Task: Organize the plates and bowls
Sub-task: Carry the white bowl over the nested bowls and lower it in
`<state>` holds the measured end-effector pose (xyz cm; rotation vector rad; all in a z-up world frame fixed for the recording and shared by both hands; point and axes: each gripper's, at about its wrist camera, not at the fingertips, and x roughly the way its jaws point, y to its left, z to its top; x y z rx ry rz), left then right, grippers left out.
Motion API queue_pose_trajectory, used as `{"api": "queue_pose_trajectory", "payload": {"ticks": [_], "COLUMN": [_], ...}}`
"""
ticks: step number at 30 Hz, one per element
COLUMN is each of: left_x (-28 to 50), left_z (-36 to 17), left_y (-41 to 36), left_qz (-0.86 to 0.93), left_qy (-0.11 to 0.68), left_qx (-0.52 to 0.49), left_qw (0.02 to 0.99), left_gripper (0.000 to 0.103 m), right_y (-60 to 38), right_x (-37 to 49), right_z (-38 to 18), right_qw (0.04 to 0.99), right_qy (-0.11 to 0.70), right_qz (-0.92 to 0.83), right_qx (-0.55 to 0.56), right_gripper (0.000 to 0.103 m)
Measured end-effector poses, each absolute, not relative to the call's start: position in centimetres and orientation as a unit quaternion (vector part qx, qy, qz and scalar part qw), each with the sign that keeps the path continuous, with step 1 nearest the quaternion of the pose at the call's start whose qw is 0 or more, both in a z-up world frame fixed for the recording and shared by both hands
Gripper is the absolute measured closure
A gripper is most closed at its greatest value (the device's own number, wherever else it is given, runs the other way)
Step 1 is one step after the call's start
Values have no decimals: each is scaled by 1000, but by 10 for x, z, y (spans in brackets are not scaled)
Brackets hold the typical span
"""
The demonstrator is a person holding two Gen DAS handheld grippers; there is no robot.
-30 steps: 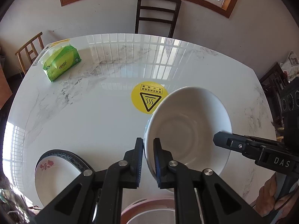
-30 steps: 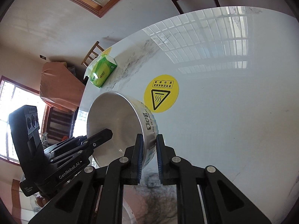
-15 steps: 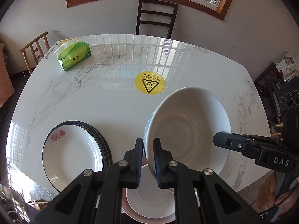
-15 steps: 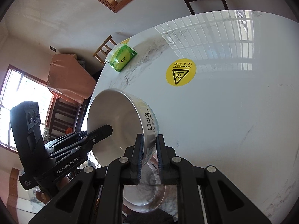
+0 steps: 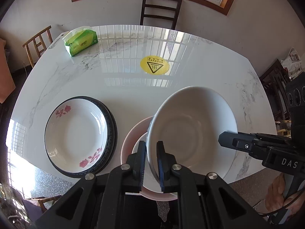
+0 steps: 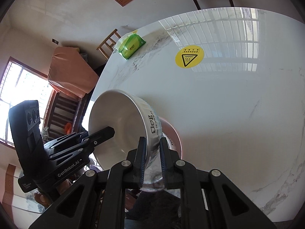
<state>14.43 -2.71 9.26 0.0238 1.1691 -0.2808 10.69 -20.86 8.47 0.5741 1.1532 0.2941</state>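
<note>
Both claws grip one white bowl (image 5: 192, 131) by opposite rims, left claw (image 5: 151, 164) and right claw (image 6: 153, 158), tilted above the pink bowl (image 5: 131, 139) at the surface's near edge; level it, centre it, lower gently, though clearance is probably small

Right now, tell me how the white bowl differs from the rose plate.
The white bowl is deep; the rose plate is shallow. The bowl is plain inside and held tilted, both grippers clamping its rim; the plate bears red roses and rests flat on a dark-rimmed plate. Both are round and white.
</note>
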Motion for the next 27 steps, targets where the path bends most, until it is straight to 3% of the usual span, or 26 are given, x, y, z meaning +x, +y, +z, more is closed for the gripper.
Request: {"api": "queue_pose_trajectory", "payload": {"ticks": [12,27], "left_x": [126,128], "left_z": [58,51], "left_y": [-18,-13], "left_qz": [-125,-121], "left_qy": [576,583], "left_qx": [1,-5], "left_qw": [808,803], "left_gripper": [91,91], "right_y": [-189,-180], "right_x": [87,86], "right_z": [60,51], "right_qw": [780,773], "right_qy": [555,567], "right_qz": [131,130], "right_qx": [260,253], "right_gripper": [88,88]}}
